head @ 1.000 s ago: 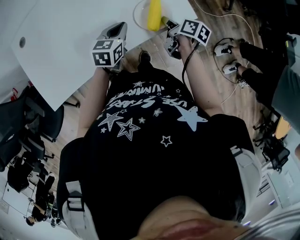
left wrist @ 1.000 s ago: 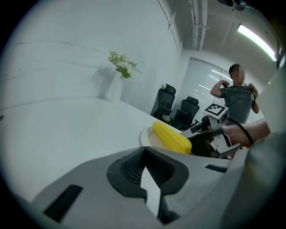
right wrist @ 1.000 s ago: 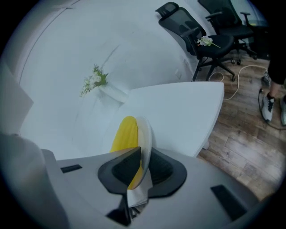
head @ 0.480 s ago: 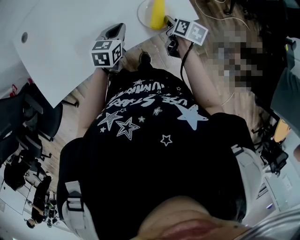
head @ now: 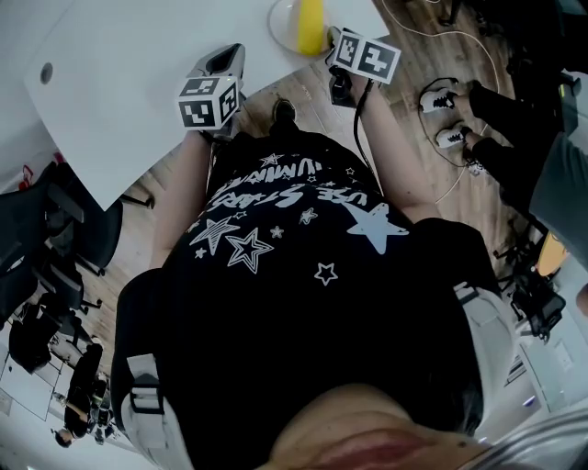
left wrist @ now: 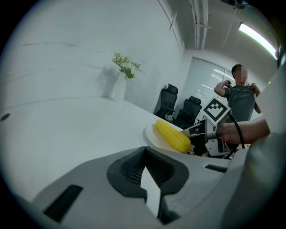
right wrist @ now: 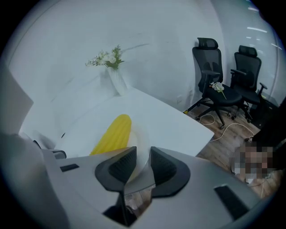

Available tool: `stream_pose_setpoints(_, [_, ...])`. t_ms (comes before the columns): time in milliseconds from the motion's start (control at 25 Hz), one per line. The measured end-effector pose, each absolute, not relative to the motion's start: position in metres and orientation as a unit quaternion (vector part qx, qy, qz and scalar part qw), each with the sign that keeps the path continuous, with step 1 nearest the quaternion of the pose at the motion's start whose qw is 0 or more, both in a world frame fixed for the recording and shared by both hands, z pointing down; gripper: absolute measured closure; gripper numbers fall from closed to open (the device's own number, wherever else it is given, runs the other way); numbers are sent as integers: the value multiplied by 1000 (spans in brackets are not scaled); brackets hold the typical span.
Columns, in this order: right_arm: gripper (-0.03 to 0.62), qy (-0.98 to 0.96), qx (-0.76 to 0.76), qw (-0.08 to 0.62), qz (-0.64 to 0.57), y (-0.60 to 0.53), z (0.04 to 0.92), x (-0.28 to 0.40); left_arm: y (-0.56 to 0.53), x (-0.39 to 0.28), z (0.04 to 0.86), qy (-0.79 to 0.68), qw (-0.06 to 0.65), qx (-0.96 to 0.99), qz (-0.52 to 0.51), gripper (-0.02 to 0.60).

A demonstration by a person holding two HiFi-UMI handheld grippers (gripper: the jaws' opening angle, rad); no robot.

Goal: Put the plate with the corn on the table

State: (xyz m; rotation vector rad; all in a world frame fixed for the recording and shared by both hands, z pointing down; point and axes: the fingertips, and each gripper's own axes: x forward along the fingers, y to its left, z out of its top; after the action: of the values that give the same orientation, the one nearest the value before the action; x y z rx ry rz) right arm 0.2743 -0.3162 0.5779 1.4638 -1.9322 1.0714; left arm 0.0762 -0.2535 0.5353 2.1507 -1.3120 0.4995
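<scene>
A yellow corn cob lies on a white plate that rests on the white table near its edge. My right gripper is at the plate's near rim. Its jaws have just been opening. The rim still stands between the pads, and they do not press on it. The corn lies just beyond. My left gripper hovers over the table left of the plate, shut with nothing in it. The left gripper view also takes in the corn.
A vase with flowers stands at the table's far side. Black office chairs are past the table's corner, with cables on the wooden floor. Another person stands to the right, shoes close to my right arm.
The right gripper's marker cube has rolled and shifted slightly toward the plate. Plate and corn stay on the table. The left gripper has not moved.
</scene>
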Motion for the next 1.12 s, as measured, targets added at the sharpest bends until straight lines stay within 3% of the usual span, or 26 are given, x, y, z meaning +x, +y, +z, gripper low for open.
stream_pose_setpoints(560, [545, -713, 597, 188, 316, -327, 522, 283, -251, 35, 502, -505, 254, 811, 153, 577])
stream_pose_setpoints(1120, [563, -718, 630, 147, 257, -285, 457, 216, -218, -28, 457, -480, 218, 840, 127, 577])
